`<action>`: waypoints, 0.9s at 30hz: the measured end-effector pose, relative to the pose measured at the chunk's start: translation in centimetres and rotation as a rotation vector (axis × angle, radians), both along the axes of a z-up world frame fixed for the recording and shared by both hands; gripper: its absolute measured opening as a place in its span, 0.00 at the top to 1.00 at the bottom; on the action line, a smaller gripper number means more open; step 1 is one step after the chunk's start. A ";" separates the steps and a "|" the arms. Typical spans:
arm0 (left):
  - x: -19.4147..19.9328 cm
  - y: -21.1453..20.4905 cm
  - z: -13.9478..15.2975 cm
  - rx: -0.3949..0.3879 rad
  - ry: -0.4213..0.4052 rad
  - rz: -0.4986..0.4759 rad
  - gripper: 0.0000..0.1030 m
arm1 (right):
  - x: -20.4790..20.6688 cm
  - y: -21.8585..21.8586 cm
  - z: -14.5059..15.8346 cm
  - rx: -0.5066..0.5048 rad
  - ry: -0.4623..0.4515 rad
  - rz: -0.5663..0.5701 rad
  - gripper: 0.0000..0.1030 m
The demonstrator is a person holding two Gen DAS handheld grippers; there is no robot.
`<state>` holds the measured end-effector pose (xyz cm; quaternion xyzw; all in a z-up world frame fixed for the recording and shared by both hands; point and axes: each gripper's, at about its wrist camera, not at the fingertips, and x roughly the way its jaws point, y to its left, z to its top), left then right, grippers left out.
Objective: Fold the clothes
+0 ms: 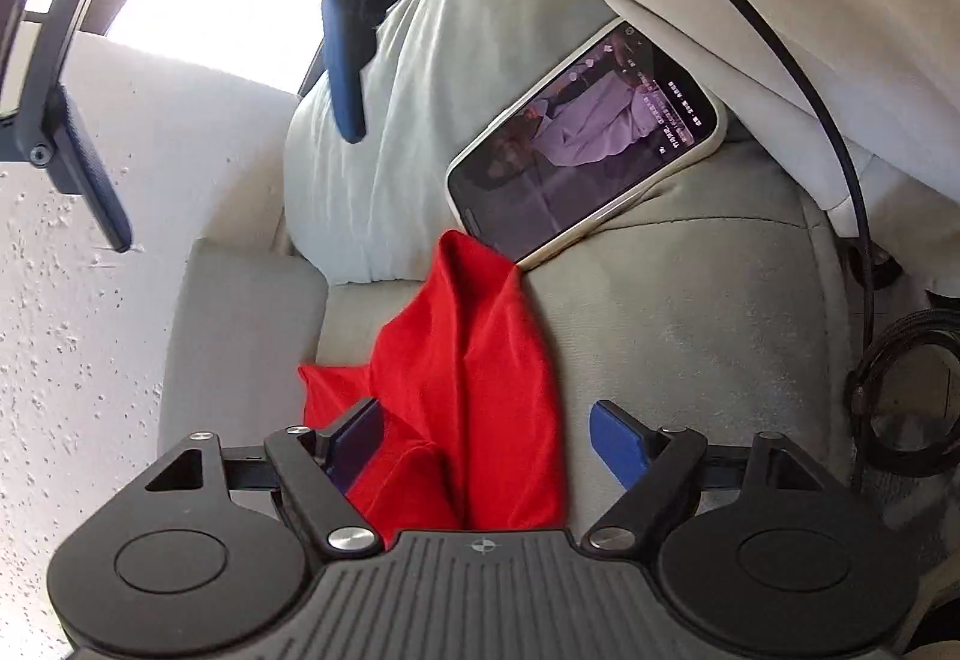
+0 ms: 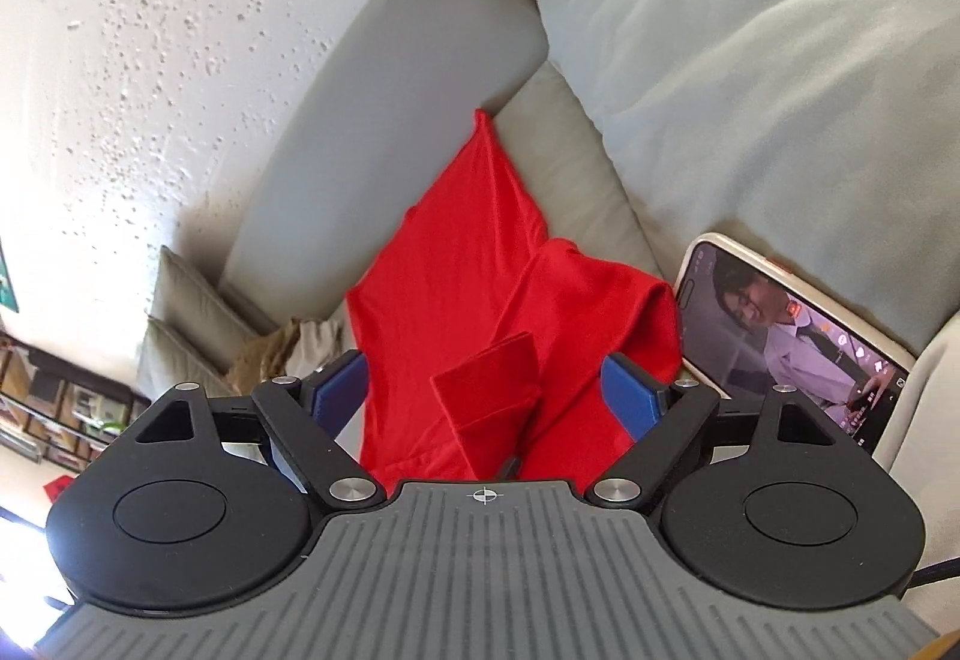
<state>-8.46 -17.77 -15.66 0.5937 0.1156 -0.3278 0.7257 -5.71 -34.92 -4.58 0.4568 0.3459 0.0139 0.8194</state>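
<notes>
Red garment [image 2: 474, 300] bunched on sofa seat [image 1: 690, 312], corner touching phone [image 1: 585, 144]. Left gripper [image 1: 486, 441], right gripper [image 2: 486, 390] both spread, seemingly holding nothing. Risk: tugging cloth knocks phone over.

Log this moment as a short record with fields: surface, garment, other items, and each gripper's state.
surface: grey sofa seat cushion, back cushion behind it
garment: red garment, crumpled and partly folded over itself on the seat
phone: smartphone with lit screen, leaning against the back cushion, close by the garment
cable: black cable running down to a coil at the seat's edge
left gripper: open, fingers either side of the garment
right gripper: open, over the garment
fold status: not finished
</notes>
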 end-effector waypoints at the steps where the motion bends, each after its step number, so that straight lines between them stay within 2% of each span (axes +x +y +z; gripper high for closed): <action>1: 0.5 0.3 1.1 -0.051 0.028 0.048 0.19 | 0.3 0.2 -0.1 -0.005 0.004 0.013 0.16; 3: 1.5 1.4 3.5 -0.174 0.092 0.143 0.18 | 0.8 0.7 -0.3 -0.014 0.012 0.038 0.16; 7: 3.6 6.9 8.7 -0.544 0.289 0.340 0.13 | 2.0 1.7 -0.6 -0.035 0.027 0.093 0.17; 9: 5.2 9.8 10.0 -0.668 0.315 0.501 0.13 | 3.1 2.7 -0.6 -0.060 0.040 0.140 0.17; 12: 7.7 14.4 10.3 -0.796 0.335 0.789 0.14 | 5.3 4.7 -0.9 -0.116 0.079 0.229 0.17; 15: 9.2 17.9 9.9 -0.878 0.390 0.999 0.16 | 8.2 8.5 -1.2 -0.258 0.104 0.339 0.17; 18: 8.9 20.0 9.5 -0.914 0.409 1.100 0.17 | 10.9 13.2 -2.6 -0.443 0.140 0.434 0.16; 23: 8.1 20.9 9.2 -0.934 0.449 1.114 0.16 | 13.3 20.1 -6.2 -0.771 0.222 0.564 0.17; 27: 8.1 21.0 8.8 -0.928 0.457 1.109 0.16 | 12.5 22.1 -7.9 -0.918 0.265 0.631 0.18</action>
